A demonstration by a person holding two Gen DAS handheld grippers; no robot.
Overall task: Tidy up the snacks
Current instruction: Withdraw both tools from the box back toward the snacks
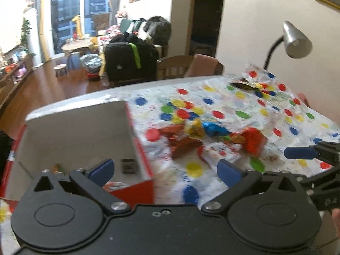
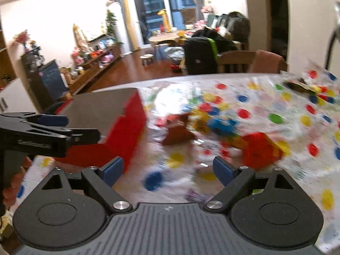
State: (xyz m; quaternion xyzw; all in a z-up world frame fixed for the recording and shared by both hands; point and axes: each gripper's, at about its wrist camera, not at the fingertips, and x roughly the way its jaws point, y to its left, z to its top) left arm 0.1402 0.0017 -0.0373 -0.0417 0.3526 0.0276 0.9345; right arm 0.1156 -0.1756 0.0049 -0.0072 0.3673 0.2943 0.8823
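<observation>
**Ana:** Nearest the lens sits the left claw (image 1: 165, 170), blue pads spread wide and nothing between them, hovering over the near corner of the box (image 1: 80, 140).

**Ben:** Then, largest first: the worktop (image 1: 276, 114) under its spotted plastic cloth, then that red-and-white box at its left end, standing open. Deep inside there look to be a few small items, one dark packet and something orange, too blurred to name.

**Ana:** And the snacks (image 1: 212, 138)?

**Ben:** Loose in a heap on the cloth just right of the box: a brown wrapper, a yellow one, a blue one, and a red packet (image 2: 261, 148) at the right end. One more dark wrapper (image 1: 244, 84) lies well apart, near the far edge.

**Ana:** Right claw (image 2: 167, 170)?

**Ben:** Released as well, empty, aimed at the heap. Both views are smeared by motion.

**Ana:** So the step in hand?

**Ben:** Judging from this, a reach for the next piece, with most of the sorting not yet done. The next move calls for lowering one claw onto a single wrapper, likely the red packet nearest the right claw, closing on its crinkled edge, then carrying it over the box wall. Slippery foil on a loose cloth could slide or drag the cloth along.
</observation>
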